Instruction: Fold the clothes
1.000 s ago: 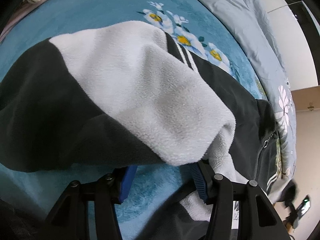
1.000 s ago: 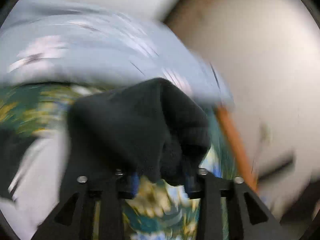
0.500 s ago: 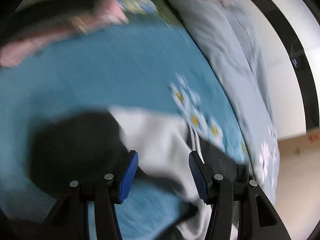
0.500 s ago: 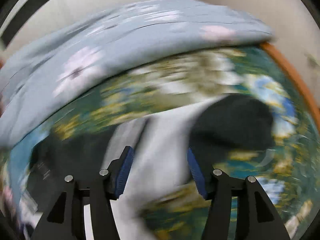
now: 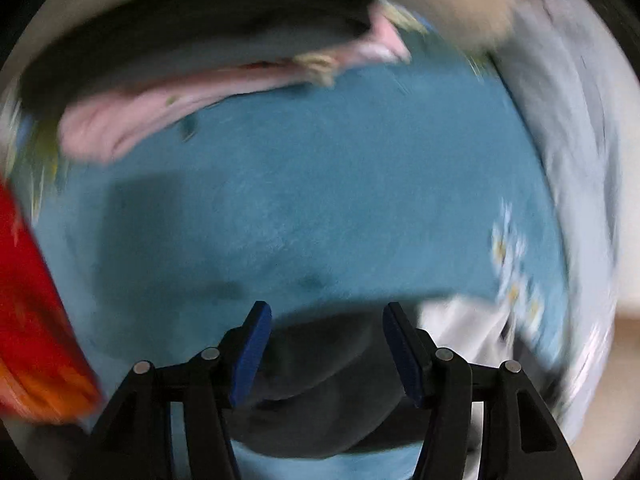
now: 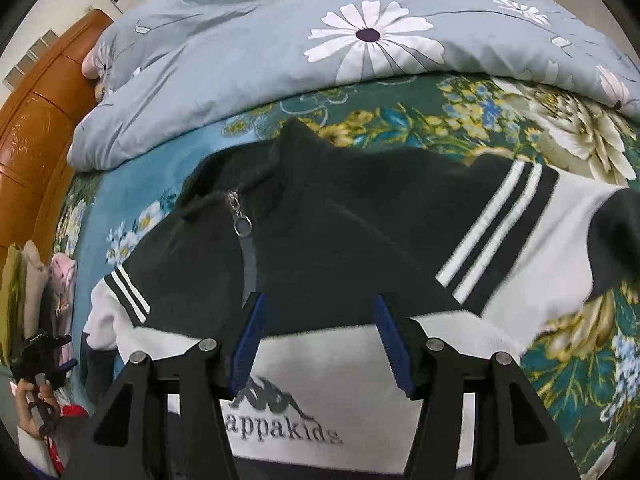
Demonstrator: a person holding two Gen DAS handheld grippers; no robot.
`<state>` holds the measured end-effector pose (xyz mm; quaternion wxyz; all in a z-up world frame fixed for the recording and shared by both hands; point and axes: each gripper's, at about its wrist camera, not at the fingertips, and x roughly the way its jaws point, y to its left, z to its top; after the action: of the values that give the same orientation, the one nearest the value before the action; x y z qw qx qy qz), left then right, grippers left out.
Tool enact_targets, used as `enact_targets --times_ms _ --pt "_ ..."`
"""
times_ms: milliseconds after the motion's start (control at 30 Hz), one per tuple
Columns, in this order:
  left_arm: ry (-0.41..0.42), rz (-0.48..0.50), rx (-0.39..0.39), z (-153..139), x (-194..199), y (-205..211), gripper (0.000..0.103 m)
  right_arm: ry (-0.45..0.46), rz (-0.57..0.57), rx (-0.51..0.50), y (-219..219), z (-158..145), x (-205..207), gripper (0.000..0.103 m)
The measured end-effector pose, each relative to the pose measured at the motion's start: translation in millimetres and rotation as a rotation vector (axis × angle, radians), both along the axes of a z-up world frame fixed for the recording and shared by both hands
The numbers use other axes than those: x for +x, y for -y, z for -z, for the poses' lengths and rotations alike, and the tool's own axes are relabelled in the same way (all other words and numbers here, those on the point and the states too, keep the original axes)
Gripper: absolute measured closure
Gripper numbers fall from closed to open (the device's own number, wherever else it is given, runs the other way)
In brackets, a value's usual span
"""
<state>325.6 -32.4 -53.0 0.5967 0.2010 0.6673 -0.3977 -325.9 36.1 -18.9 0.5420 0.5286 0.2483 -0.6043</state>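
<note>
A black and white fleece zip jacket (image 6: 344,224) lies flat on the bed, front up, with a printed logo on its white band and both sleeves spread out. My right gripper (image 6: 316,340) is open and empty, hovering over the jacket's chest. My left gripper (image 5: 326,356) is open and empty above the jacket's black sleeve cuff (image 5: 324,384), which lies on the blue blanket (image 5: 320,184). The left wrist view is blurred. The left gripper (image 6: 38,354) also shows in the right wrist view, in a hand at the far left.
A grey floral duvet (image 6: 320,48) is bunched at the back of the bed. A wooden headboard (image 6: 36,112) stands at the left. Pink clothing (image 5: 192,100) and a dark garment lie at the blanket's far edge. A red object (image 5: 32,320) is at the left.
Both grippers have let go of the sleeves, which now lie spread on the bed. The left gripper has swung away over the blanket; the right has turned to face the jacket's chest.
</note>
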Motion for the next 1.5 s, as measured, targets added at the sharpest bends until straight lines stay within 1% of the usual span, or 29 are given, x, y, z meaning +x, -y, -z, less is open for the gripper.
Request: enact_targets --times_ms 100,167,233,267,367,433,467,567,633,667,700,767,800,833,867,900,933,1033,1100,1233,1400,1467,1500 --pt "-0.109 0.088 0.014 9 11 -7 0.041 0.004 0.029 0.023 -10 1 -3 0.045" --pt "-0.183 0.089 0.077 26 20 -14 0.041 0.007 0.048 0.048 -13 5 -3 0.045" --pt "-0.247 0.052 0.100 39 28 -20 0.041 0.016 0.063 0.070 -14 9 -1 0.045" --pt "-0.292 0.023 0.084 45 33 -23 0.041 0.025 0.068 0.081 -14 12 2 0.045" --pt "-0.355 -0.055 0.085 60 43 -31 0.041 0.066 0.075 0.113 -12 17 13 0.045" --pt "-0.400 -0.082 0.071 64 47 -36 0.041 0.094 0.064 0.115 -12 17 20 0.045" --pt "-0.412 -0.073 0.068 63 46 -38 0.043 0.098 0.057 0.115 -12 17 24 0.045" --pt "-0.407 0.030 0.144 63 34 -36 0.043 0.082 0.048 0.128 -13 16 29 0.045" --pt "-0.396 0.114 0.205 63 23 -35 0.043 0.095 0.063 0.142 -14 18 27 0.045" --pt "-0.371 0.193 0.254 67 10 -35 0.044 0.104 0.072 0.149 -15 19 26 0.045" --pt "-0.357 0.225 0.257 66 5 -35 0.051 0.113 0.083 0.154 -16 20 25 0.045" --pt "-0.301 0.233 0.198 54 5 -32 0.051 0.121 0.089 0.165 -16 23 25 0.045" --pt "-0.263 0.252 0.171 47 3 -30 0.055 0.123 0.087 0.172 -16 24 27 0.045" --pt "-0.227 0.273 0.147 41 0 -29 0.070 0.125 0.085 0.179 -16 26 29 0.045" --pt "-0.198 0.297 0.136 37 -5 -28 0.078 0.127 0.083 0.186 -16 27 31 0.045" --pt "-0.169 0.316 0.131 34 -9 -27 0.081 0.132 0.085 0.191 -16 28 32 0.045" --pt "-0.134 0.332 0.124 30 -13 -26 0.082 0.140 0.088 0.195 -17 29 34 0.045" --pt "0.013 0.357 0.086 13 -19 -21 0.083 0.170 0.087 0.201 -17 30 37 0.045" --pt "0.142 0.360 0.064 0 -19 -17 0.083 0.166 0.080 0.195 -17 27 38 0.045" --pt "0.422 0.393 0.064 -18 -23 -4 0.084 0.163 0.083 0.188 -19 23 34 0.045" --pt "0.637 0.501 0.094 -11 -47 7 0.084 0.174 0.107 0.188 -19 25 28 0.045" --pt "0.657 0.524 0.116 -6 -46 15 0.084 0.153 0.116 0.169 -22 21 16 0.045" --pt "0.650 0.518 0.108 -12 -50 13 0.084 0.135 0.121 0.156 -24 18 7 0.045"
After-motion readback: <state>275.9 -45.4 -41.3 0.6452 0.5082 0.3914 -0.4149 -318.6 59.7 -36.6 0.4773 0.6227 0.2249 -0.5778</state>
